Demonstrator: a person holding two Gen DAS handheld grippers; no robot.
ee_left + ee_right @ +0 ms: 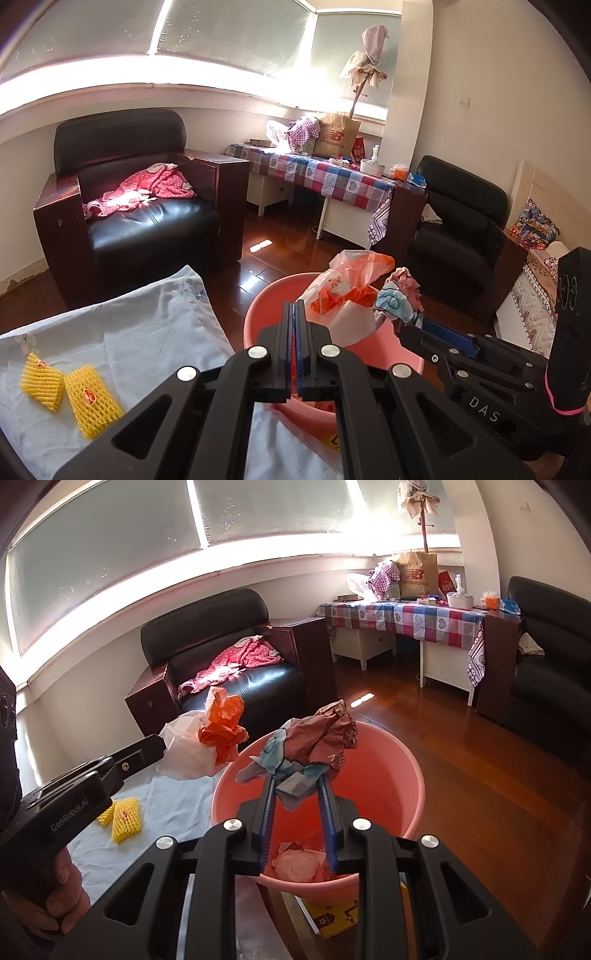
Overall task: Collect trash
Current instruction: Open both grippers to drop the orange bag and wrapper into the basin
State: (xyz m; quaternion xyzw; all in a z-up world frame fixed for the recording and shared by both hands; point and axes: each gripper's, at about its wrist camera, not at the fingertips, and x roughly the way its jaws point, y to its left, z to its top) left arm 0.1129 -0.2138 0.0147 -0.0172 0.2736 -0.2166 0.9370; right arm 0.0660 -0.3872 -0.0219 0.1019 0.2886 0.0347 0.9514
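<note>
Trash both over pink bucket (369, 746): left claw (297, 314) clamped on plastic bag (343, 291), right claw (299, 786) pinching crumpled paper (317, 738). Both light, soft, crushable; hold bunched folds. Yellow foam nets (70, 391) lie on table cloth (147, 332).

Smooth pink plastic bucket (402, 775), crinkled thin plastic bag (218, 734), crumpled paper wad (325, 734), glossy wood floor (498, 775), shiny black leather armchair (147, 221).

Sunlit window (236, 40), wooden floor (280, 254), two black armchairs (147, 206), perhaps a bed at the edge.
</note>
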